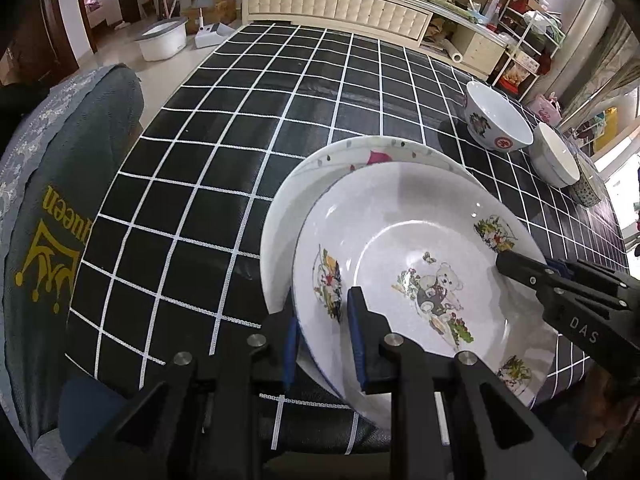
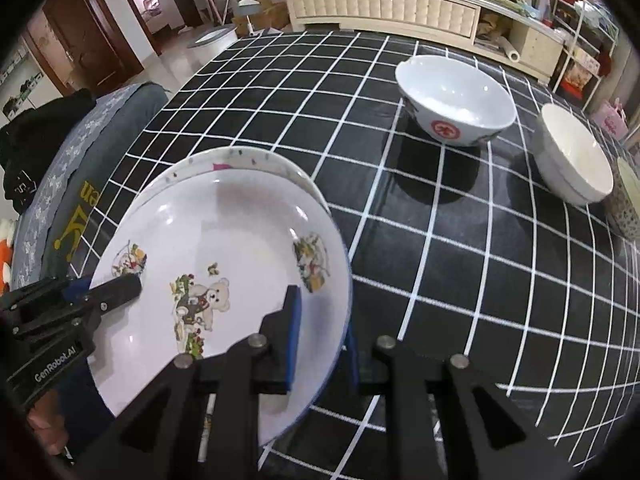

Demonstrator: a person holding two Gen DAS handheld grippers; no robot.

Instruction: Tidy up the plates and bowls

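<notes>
A white teddy-bear plate [image 1: 404,240] [image 2: 224,224] is held above a second white plate [image 1: 320,172] [image 2: 240,158] that lies on the black checked tablecloth. My left gripper [image 1: 320,320] is shut on the bear plate's left rim; it shows in the right wrist view [image 2: 120,288]. My right gripper [image 2: 320,324] is shut on its right rim; it shows in the left wrist view [image 1: 516,266]. A white bowl with a red emblem [image 1: 496,120] [image 2: 452,96], a plain white bowl [image 1: 554,156] [image 2: 572,156] and a patterned cup [image 1: 588,190] [image 2: 626,204] stand to the right.
A grey cushioned chair [image 1: 64,200] [image 2: 80,152] stands against the table's left edge. A long cream sideboard [image 1: 340,4] [image 2: 384,4] runs beyond the far edge. A shelf rack [image 1: 528,40] stands at the far right.
</notes>
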